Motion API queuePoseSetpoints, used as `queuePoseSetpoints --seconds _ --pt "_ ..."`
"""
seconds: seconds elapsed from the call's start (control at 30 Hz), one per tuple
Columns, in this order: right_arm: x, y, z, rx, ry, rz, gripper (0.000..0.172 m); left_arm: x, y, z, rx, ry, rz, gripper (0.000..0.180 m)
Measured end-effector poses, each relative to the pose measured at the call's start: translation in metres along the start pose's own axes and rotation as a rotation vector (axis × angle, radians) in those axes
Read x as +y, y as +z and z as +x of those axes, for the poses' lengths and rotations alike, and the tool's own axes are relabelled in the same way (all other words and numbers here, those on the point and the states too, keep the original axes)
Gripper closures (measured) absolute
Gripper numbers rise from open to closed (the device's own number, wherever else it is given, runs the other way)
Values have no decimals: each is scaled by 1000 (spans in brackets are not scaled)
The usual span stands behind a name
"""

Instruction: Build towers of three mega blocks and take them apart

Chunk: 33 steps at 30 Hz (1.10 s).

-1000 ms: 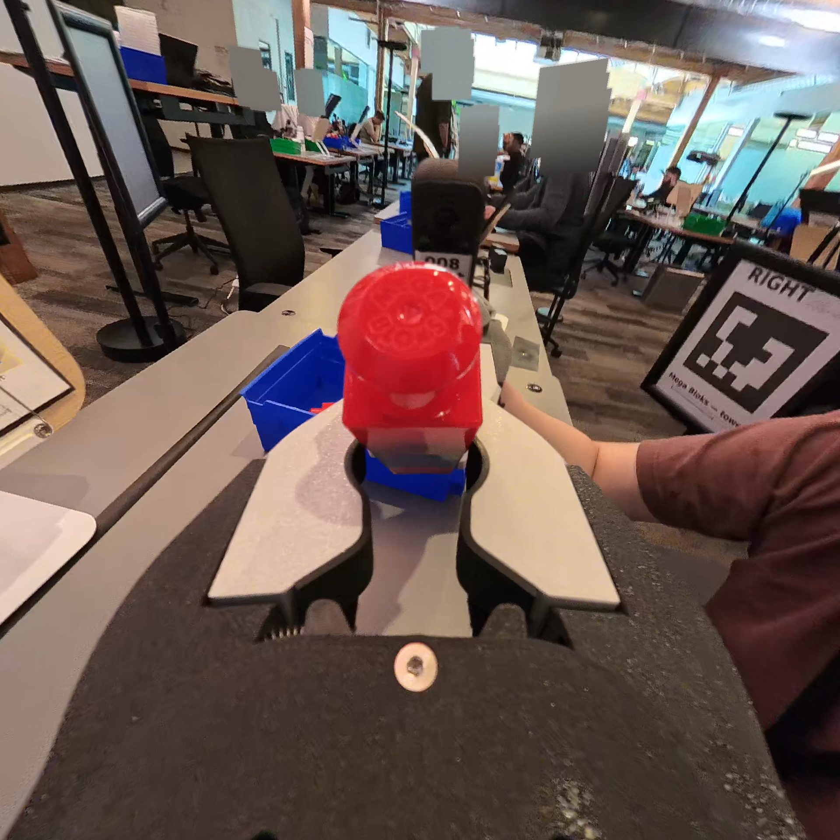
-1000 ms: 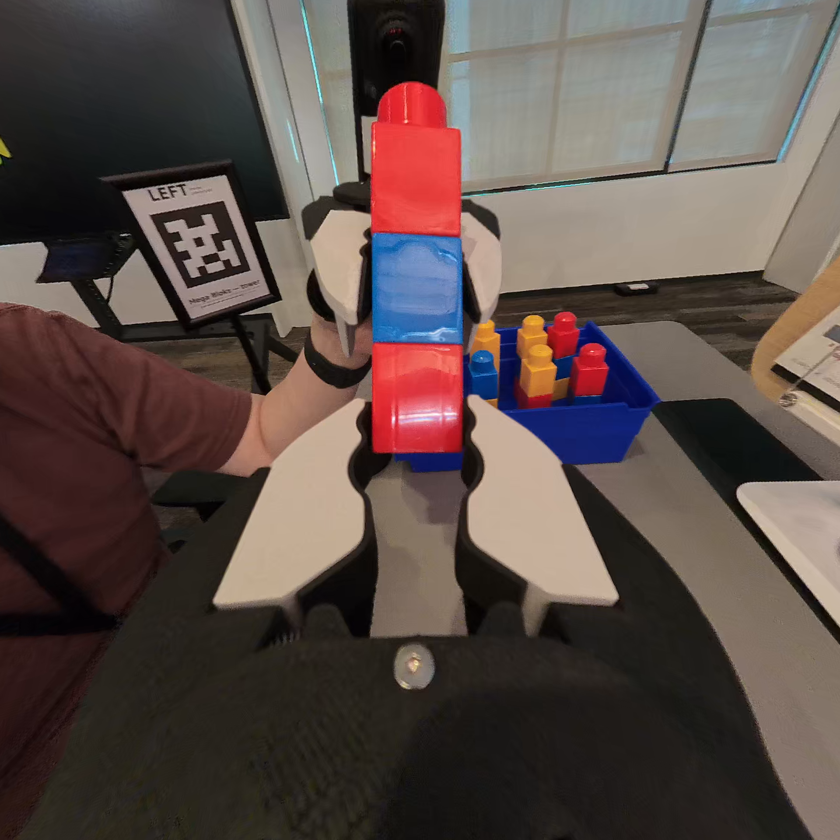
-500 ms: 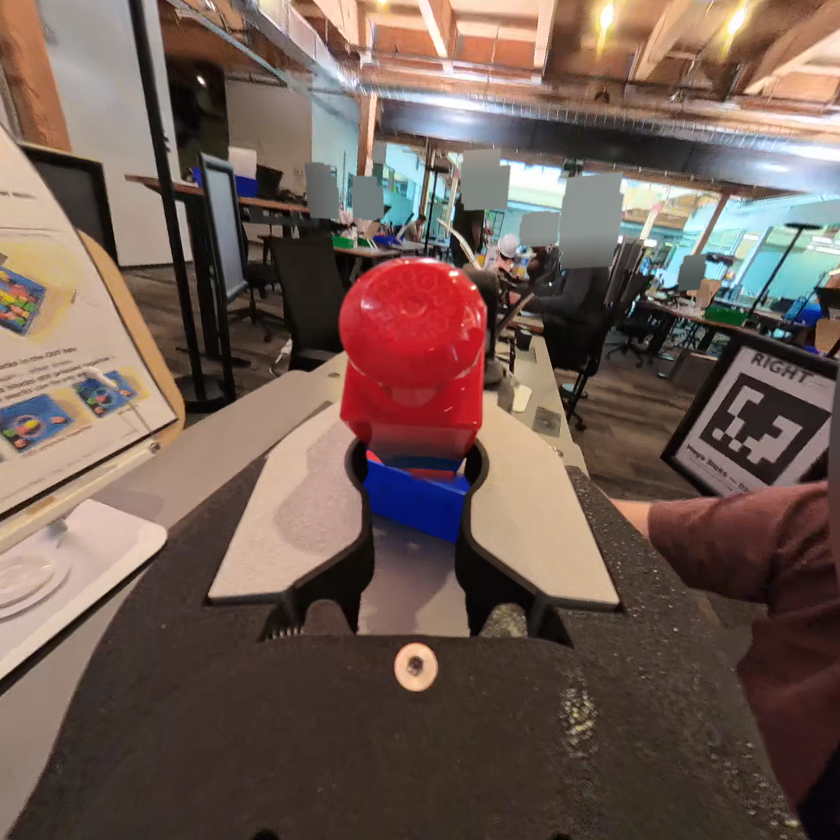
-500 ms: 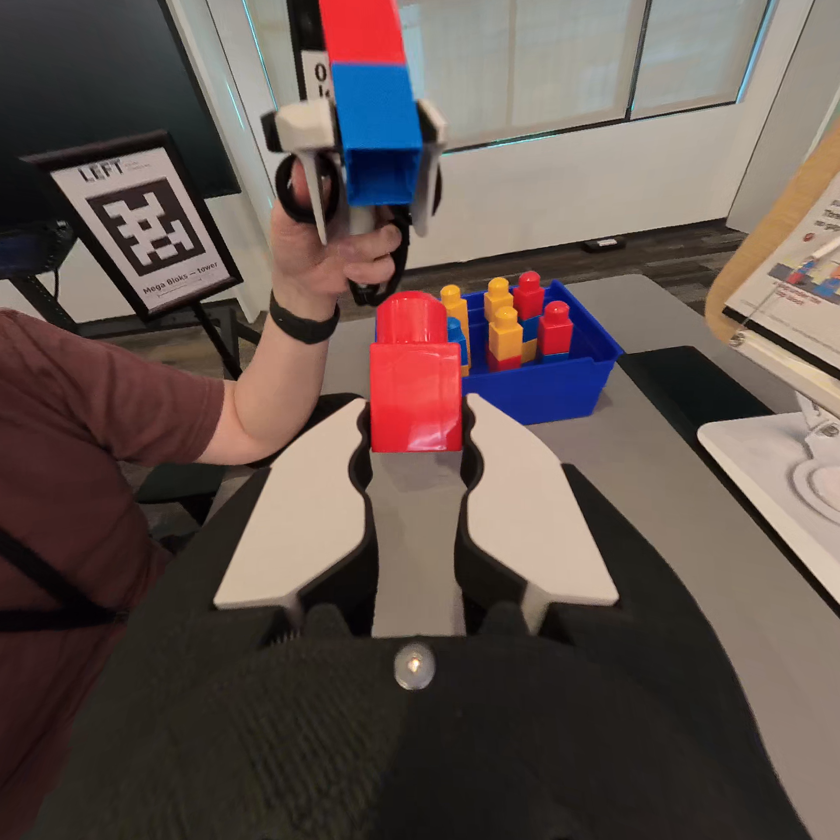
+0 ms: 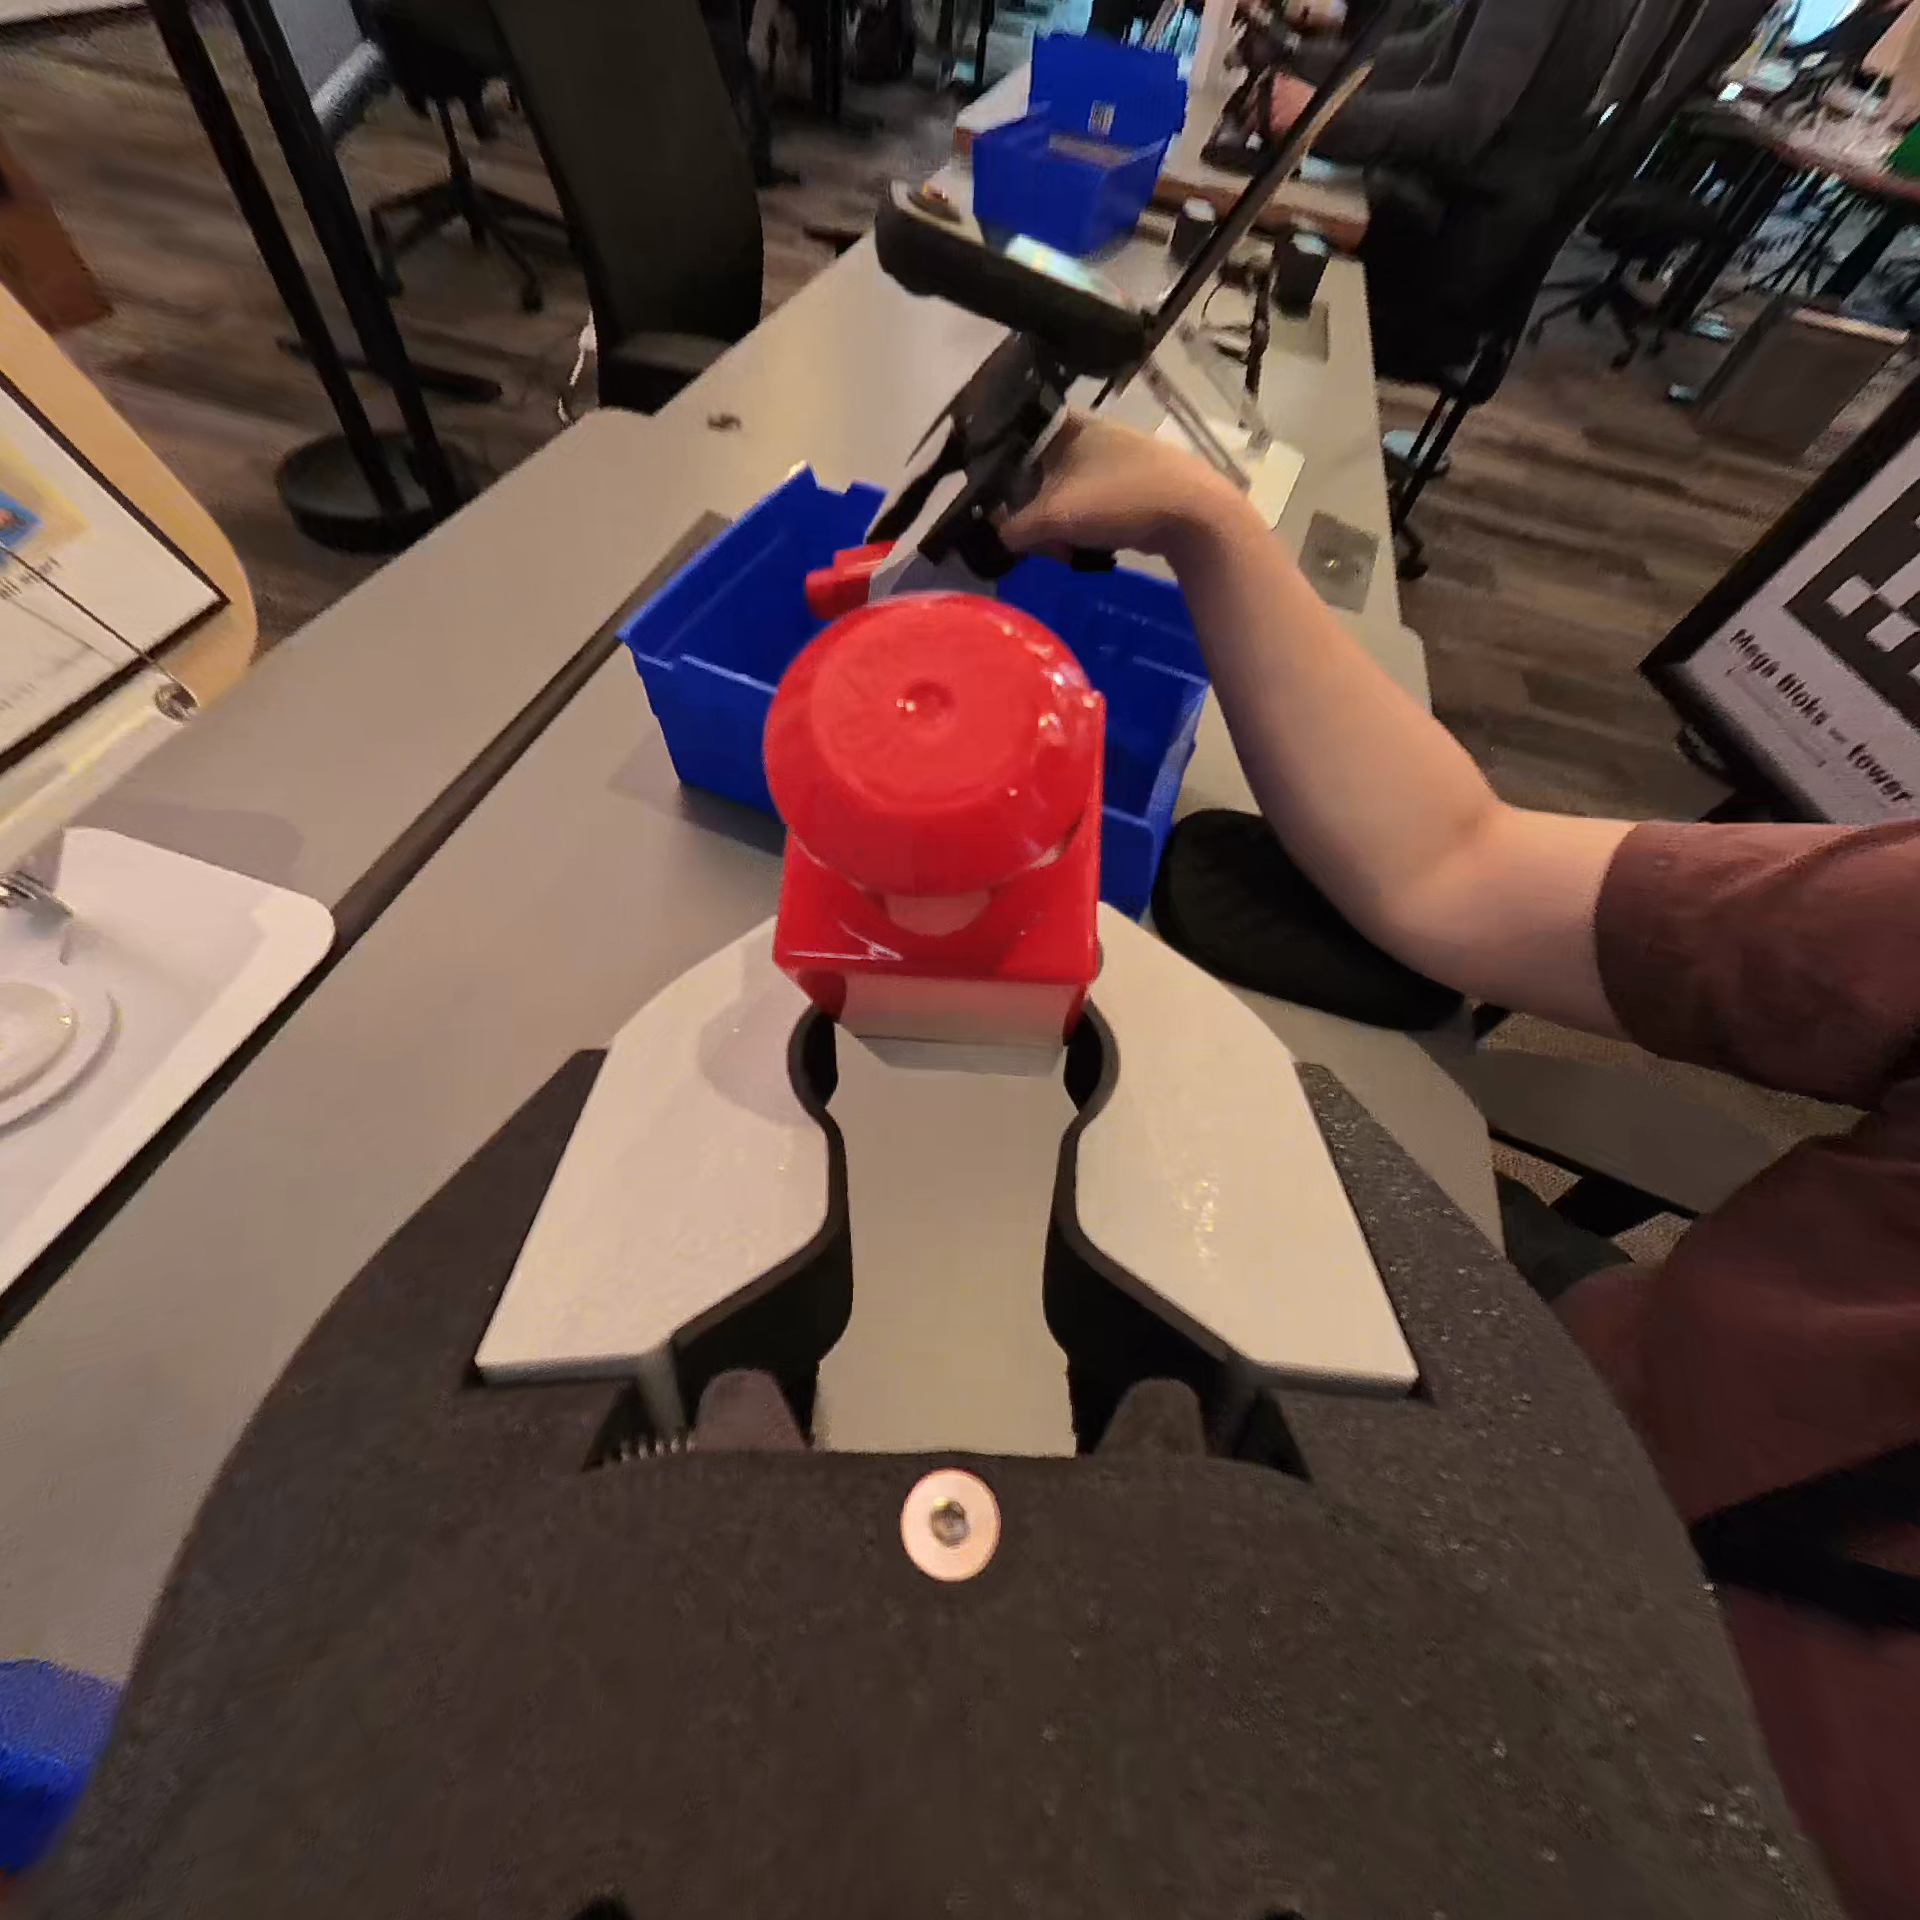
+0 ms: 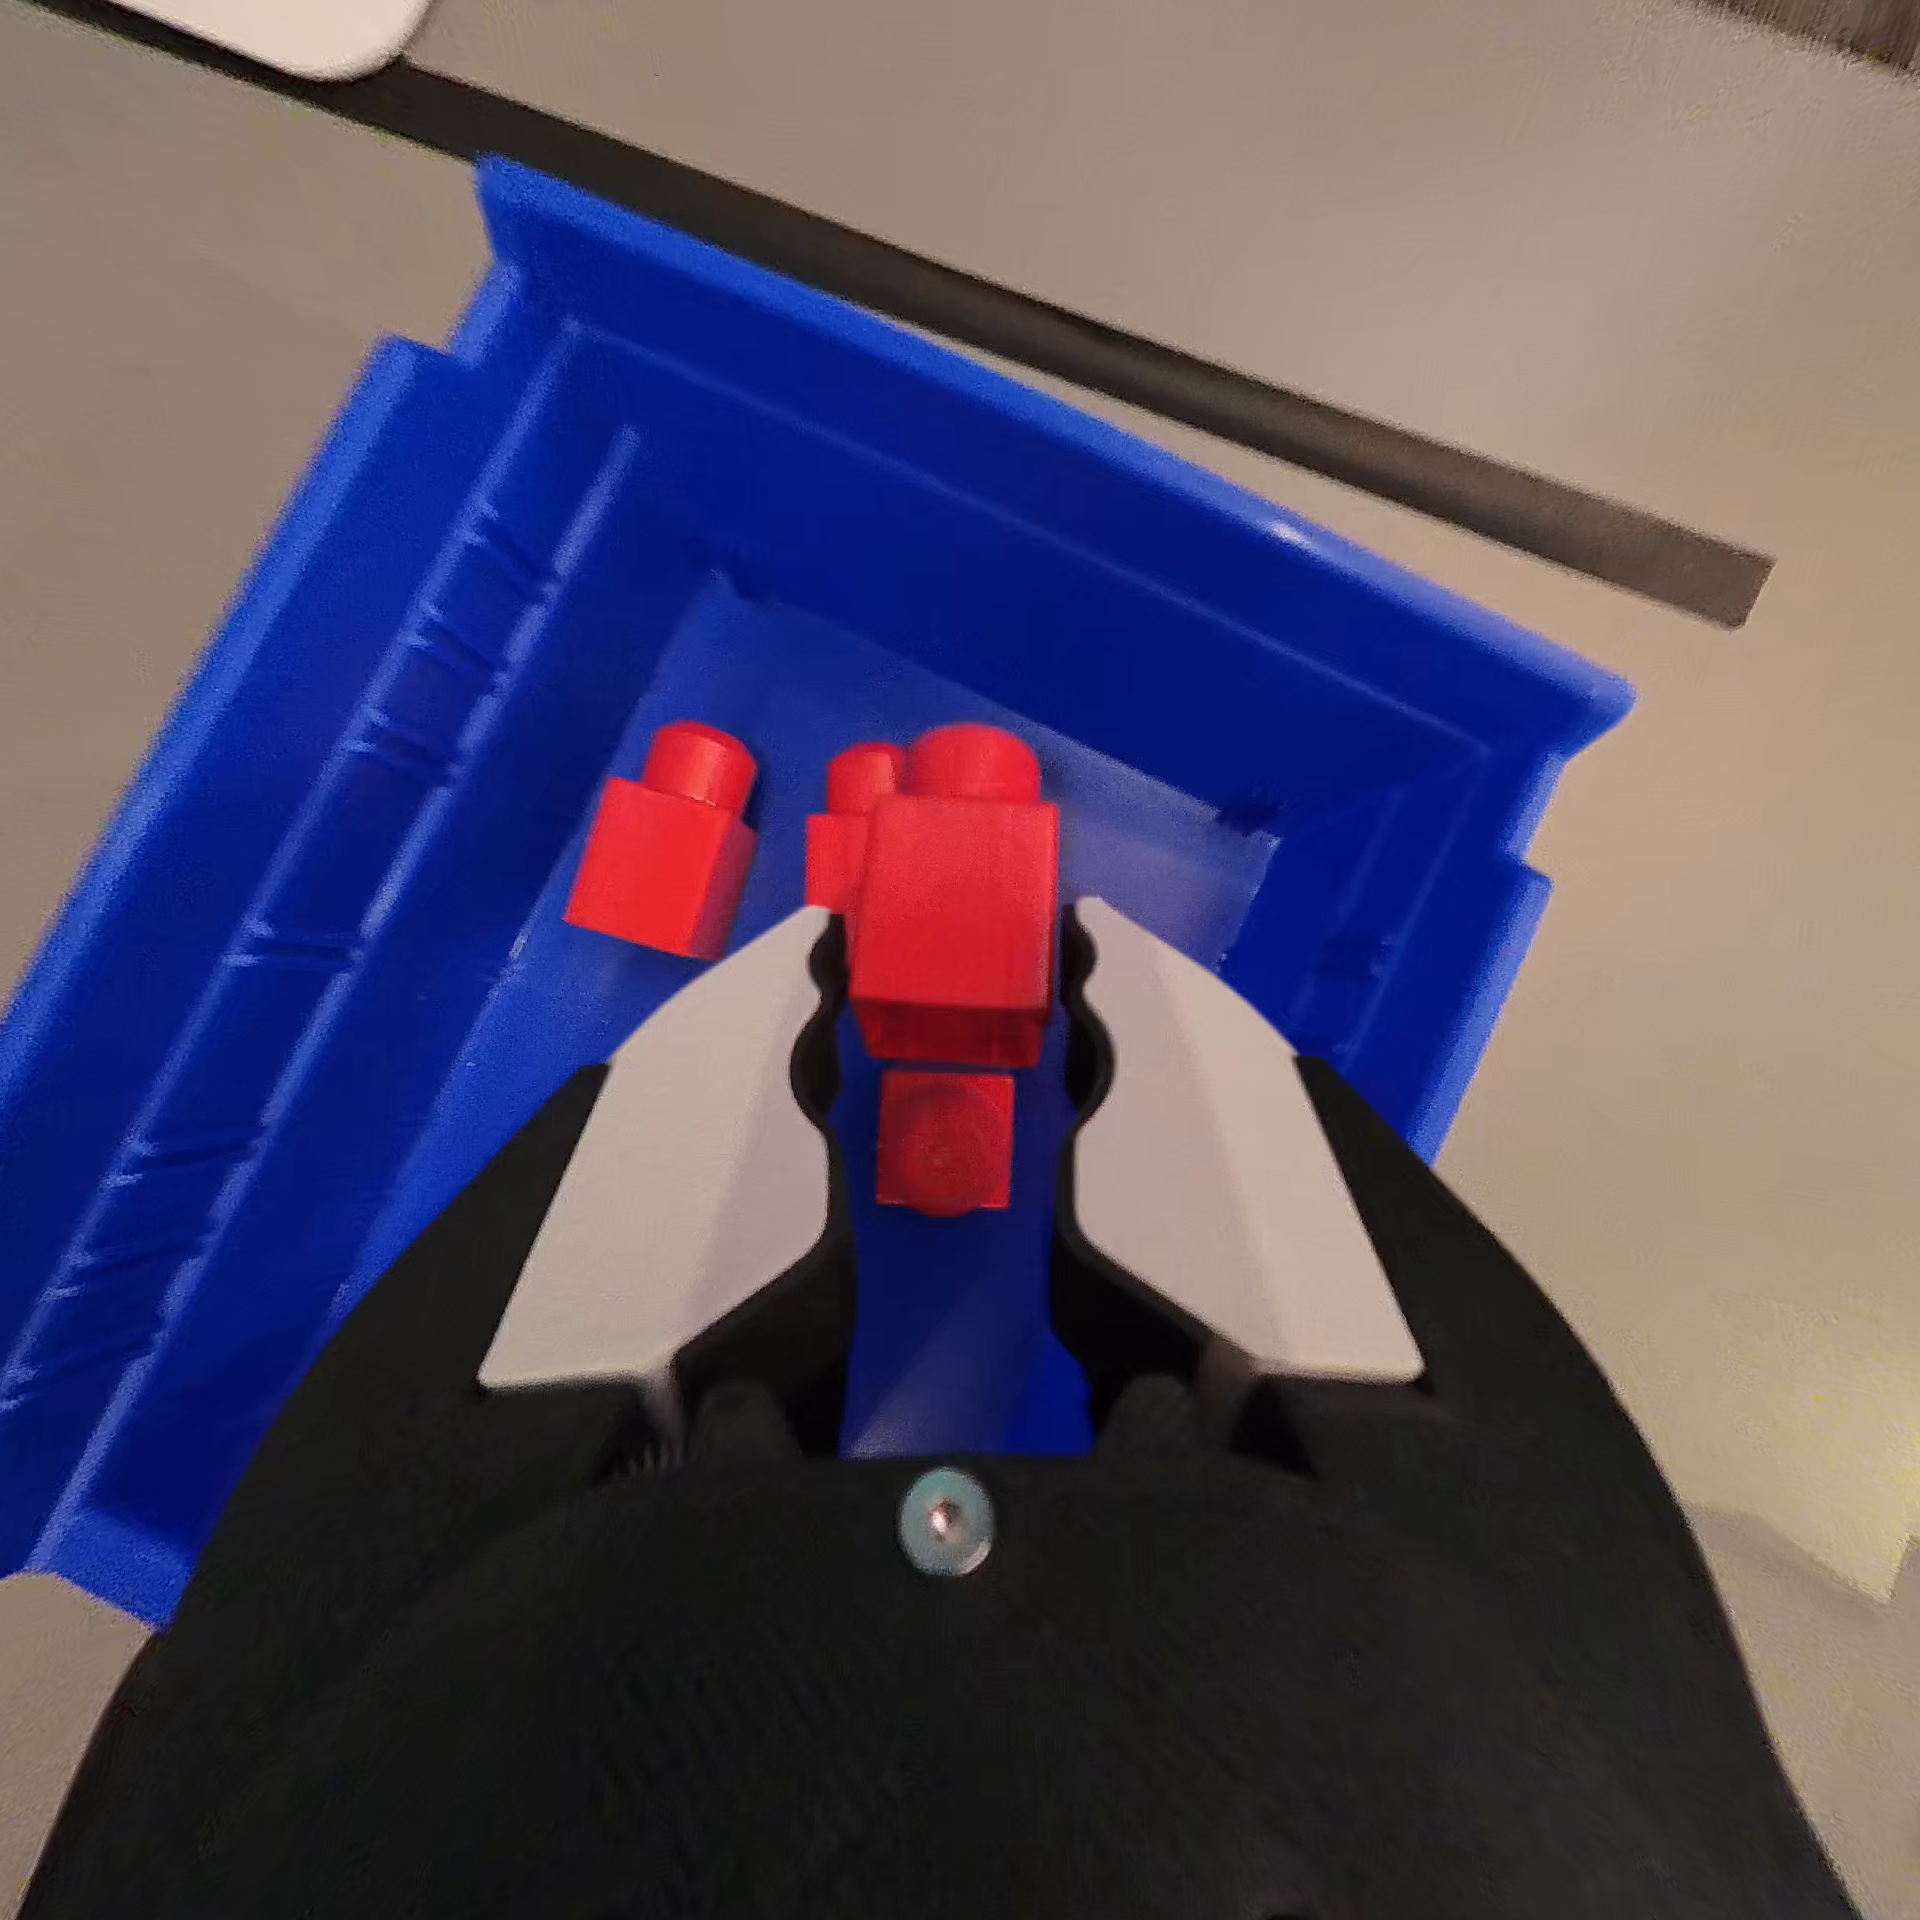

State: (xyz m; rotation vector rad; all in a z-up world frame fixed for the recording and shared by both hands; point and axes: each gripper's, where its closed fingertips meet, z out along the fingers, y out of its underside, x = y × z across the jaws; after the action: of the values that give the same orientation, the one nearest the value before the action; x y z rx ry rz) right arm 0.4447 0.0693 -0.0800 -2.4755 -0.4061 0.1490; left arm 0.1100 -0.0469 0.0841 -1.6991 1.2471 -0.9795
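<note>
In the left wrist view my left gripper [image 5: 940, 997] is shut on a block stack; its red top block [image 5: 935, 779] points its stud at the camera, and the block below is hidden. In the right wrist view my right gripper [image 6: 948, 914] hangs over the blue bin [image 6: 1039, 540], pointing down. A red block [image 6: 956, 873] stands between its pads with slim gaps on both sides, so the gripper is open. Three more red blocks lie in the bin, one on the left [image 6: 665, 852]. The right gripper [image 5: 914, 551] also shows above the bin [image 5: 727, 665] in the left wrist view.
The person's forearm [image 5: 1351, 727] reaches across the grey table [image 5: 468, 935] to the bin. A black pad [image 5: 1278, 914] lies right of the bin. A white tray [image 5: 135, 987] and a tilted board [image 5: 83, 582] stand at the left, and a framed marker sign [image 5: 1829, 665] at the right. One gripper's finger ends stand about 40 centimeters off the other's.
The right gripper pulled the bottom red block off the three-block tower, carried it over the bin, turned downward and opened its pads. The left gripper kept the red-on-blue stack and tilted toward the table.
</note>
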Motion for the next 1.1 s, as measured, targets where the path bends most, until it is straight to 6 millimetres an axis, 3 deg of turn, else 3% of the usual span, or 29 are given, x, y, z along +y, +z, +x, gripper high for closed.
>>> queuePoseSetpoints --seconds 0.1,0.17,0.2,0.27,0.37,0.43,0.5,0.6,0.67,0.87,1.1 --pt "0 -1 3 21 -24 -9 111 16 23 1 16 -16 -90 139" --pt "-32 -23 -20 -19 -102 146 104 27 39 6 49 -21 -150 139" --pt "-54 -40 -45 -86 -157 265 105 32 45 8 70 -21 -178 139" --pt "-92 -85 -122 -355 -256 499 107 38 55 12 93 -27 -211 139" --pt "-107 -152 -240 -837 -380 704 108 46 61 14 114 -36 -245 139" --pt "-97 -162 -292 -985 -471 680 108 49 63 16 124 -45 -264 139" --pt "-91 -145 -319 -968 -526 613 104 51 63 19 140 -52 -279 140" --pt "-79 -121 -342 -980 -569 512 106 51 64 23 152 -43 -282 139" --pt "-71 -121 -350 -1068 -582 462 133 50 64 27 169 -40 -278 139" --pt "-90 -138 -342 -1136 -456 573 135 24 66 25 201 -67 -96 140" --pt "-96 -135 -341 -1139 -391 567 135 27 76 25 250 -130 -100 141"
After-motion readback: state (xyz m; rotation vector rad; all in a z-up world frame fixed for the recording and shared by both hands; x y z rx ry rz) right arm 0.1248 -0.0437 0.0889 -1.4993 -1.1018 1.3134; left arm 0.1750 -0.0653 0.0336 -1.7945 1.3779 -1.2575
